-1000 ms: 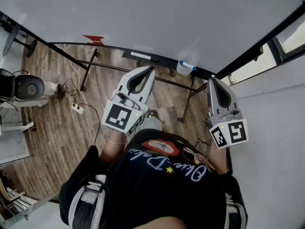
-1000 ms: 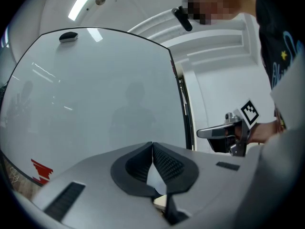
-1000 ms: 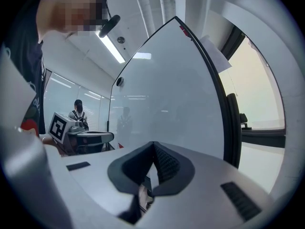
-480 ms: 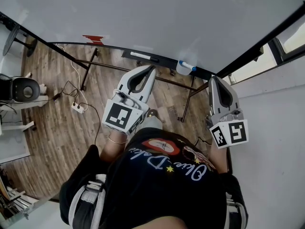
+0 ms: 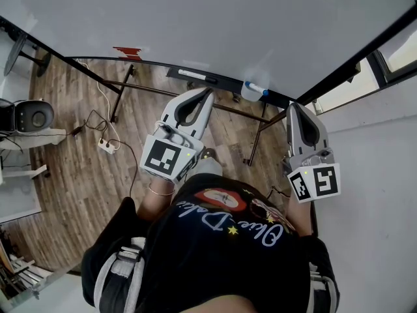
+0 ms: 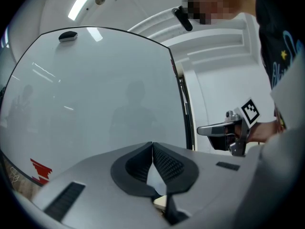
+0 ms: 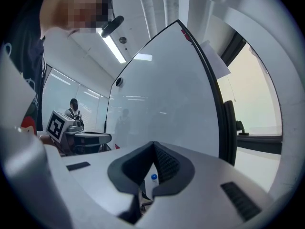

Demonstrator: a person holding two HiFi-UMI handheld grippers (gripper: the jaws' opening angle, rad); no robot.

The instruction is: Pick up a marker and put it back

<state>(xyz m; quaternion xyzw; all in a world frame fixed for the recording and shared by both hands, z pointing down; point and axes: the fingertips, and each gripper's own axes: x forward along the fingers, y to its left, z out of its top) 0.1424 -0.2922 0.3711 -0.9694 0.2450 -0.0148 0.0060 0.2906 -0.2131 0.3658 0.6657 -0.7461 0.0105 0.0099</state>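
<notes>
Small white cup (image 5: 248,96) on ledge (image 5: 228,85) of whiteboard (image 5: 215,25); blue-capped marker (image 5: 258,89) inside, tilted. Left gripper (image 5: 207,94): fingers (image 6: 167,163) pressed together, nothing between, facing whiteboard. Right gripper (image 5: 291,107): fingers (image 7: 164,162) closed tip to tip, empty, near cup but apart from it; marker untouched.

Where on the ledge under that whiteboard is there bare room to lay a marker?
The ledge is bare between the long white bar on its left part and the white cup. The right end is crowded: the cup holding a blue-capped marker stands there.
</notes>
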